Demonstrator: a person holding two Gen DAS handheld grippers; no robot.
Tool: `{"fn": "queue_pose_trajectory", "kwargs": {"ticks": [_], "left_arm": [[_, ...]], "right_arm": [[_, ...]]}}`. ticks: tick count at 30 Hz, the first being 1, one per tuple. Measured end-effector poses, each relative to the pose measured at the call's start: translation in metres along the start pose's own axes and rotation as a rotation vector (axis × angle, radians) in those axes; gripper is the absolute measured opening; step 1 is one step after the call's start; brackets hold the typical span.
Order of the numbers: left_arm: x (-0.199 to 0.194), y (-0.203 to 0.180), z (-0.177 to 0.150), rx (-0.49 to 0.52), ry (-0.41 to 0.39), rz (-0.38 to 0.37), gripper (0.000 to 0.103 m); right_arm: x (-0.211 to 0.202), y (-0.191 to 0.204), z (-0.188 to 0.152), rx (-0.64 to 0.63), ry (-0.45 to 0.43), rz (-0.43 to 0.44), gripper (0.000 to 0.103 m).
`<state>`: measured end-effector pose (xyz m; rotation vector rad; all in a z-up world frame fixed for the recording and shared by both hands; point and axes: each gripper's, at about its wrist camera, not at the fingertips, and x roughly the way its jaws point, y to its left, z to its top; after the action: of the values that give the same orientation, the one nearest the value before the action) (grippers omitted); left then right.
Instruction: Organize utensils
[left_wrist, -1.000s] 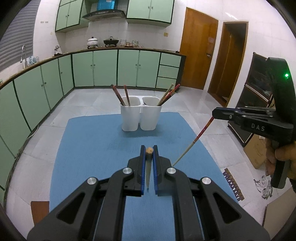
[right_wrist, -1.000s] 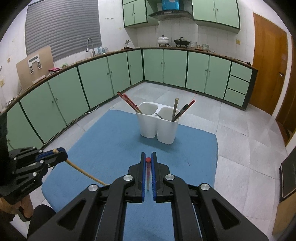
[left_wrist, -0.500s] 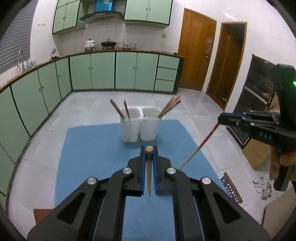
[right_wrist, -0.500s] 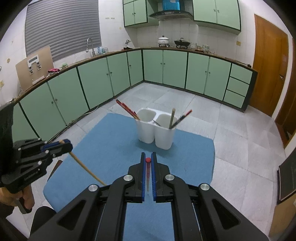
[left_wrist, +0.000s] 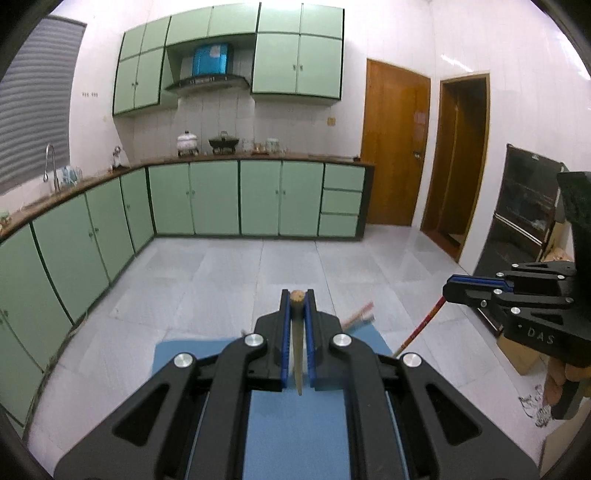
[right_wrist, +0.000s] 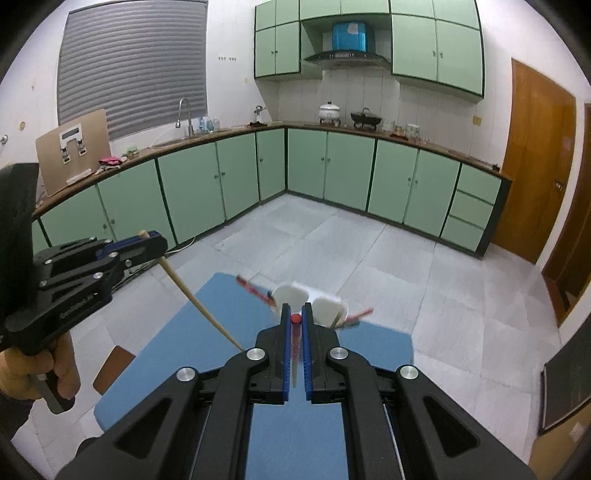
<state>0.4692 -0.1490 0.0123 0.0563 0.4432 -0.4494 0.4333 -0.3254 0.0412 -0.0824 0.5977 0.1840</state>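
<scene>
The left hand-held gripper (left_wrist: 296, 299) is clamped nearly shut on a pale wooden chopstick (left_wrist: 297, 350), whose long axis slants down from a round cork-coloured top toward the blue mat (left_wrist: 295, 435). Seen from the right wrist, this gripper sits level, a hand (right_wrist: 35, 365) wrapped round its grip. The right hand-held gripper (right_wrist: 294, 318) is likewise pinched on a red-topped chopstick (right_wrist: 294, 347), which hangs down between blue ribbed pads (right_wrist: 284, 354) (its lower end is pale and tapered). Beyond the right gripper's tips, a white twin-cup holder (right_wrist: 295, 293) stands on the mat, red chopsticks (right_wrist: 255, 288) leaning out of it, blurred. The grippers are matte black plastic with silver bolts.
</scene>
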Motion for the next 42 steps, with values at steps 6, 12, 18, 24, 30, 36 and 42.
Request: {"fn": "queue_pose_trajectory", "kwargs": {"ticks": [6,12,18,24,30,36,42], "left_arm": [[0.03,-0.009,0.038,0.006,-0.059,0.019,0.006],[0.078,-0.013,0.053,0.018,-0.086,0.035,0.006],[0.133,-0.004,0.06,-0.006,-0.074,0.046,0.006],[0.161,0.001,0.059,0.007,-0.079,0.062,0.006],[0.183,0.013,0.026,-0.014,-0.018,0.073,0.007],[0.176,0.017,0.013,0.001,-0.006,0.102,0.048],[0.154,0.027,0.015,-0.006,-0.011,0.121,0.061]], "right_arm": [[0.015,-0.003,0.046,0.001,-0.057,-0.029,0.005],[0.06,-0.017,0.067,0.032,-0.06,-0.063,0.005],[0.11,-0.037,0.059,0.07,-0.01,-0.074,0.005],[0.143,-0.053,0.047,0.089,0.029,-0.073,0.005],[0.165,-0.061,0.03,0.118,0.08,-0.06,0.006],[0.16,-0.066,0.02,0.139,0.095,-0.05,0.013],[0.143,-0.071,0.02,0.161,0.081,-0.057,0.015]]}}
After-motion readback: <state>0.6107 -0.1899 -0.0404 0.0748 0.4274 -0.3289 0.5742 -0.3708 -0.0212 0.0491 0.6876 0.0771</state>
